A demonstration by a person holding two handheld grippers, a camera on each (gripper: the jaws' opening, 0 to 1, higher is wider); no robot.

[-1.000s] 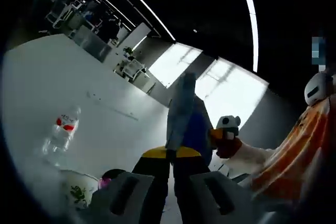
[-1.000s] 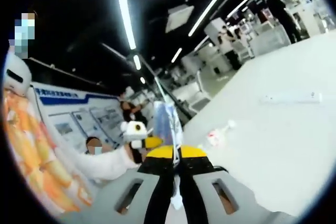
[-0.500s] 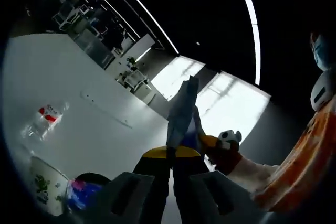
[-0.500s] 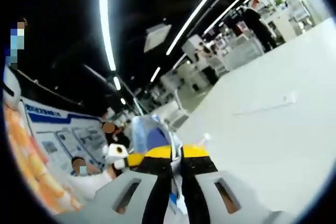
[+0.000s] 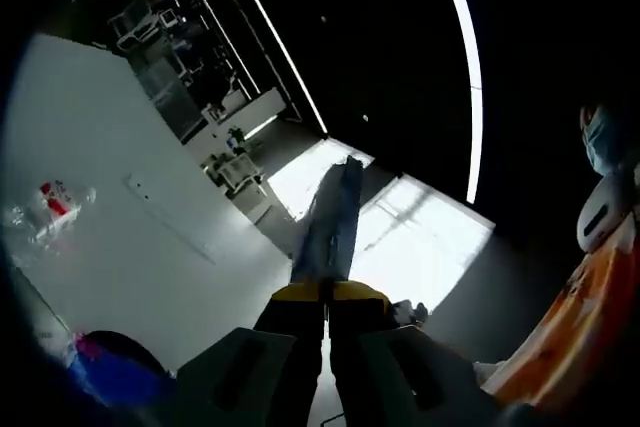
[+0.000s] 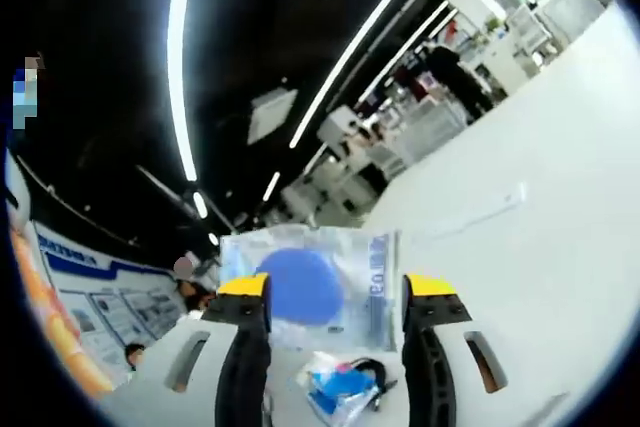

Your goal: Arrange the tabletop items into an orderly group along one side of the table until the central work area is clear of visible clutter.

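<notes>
In the left gripper view my left gripper (image 5: 326,299) is shut on a flat clear packet with a blue disc (image 5: 330,222), seen edge-on and sticking up past the yellow jaw tips. In the right gripper view the same packet (image 6: 305,287) faces the camera, hanging between the spread jaws of my right gripper (image 6: 335,287), which is open and apart from it on both sides. Whether the packet touches either right jaw I cannot tell. The white table (image 5: 110,247) lies tilted at the left of the left gripper view.
A clear plastic bottle with a red label (image 5: 42,209) lies on the table at far left. A blue and pink bundle (image 5: 100,375) sits near my left jaws. A crumpled blue wrapper (image 6: 340,389) lies below the packet. A person in an orange garment (image 5: 575,337) stands at right.
My right gripper has opened and let go of the packet; the left gripper keeps hold of it. Both cameras have tilted, so the table and bottle have slid sideways in view.
</notes>
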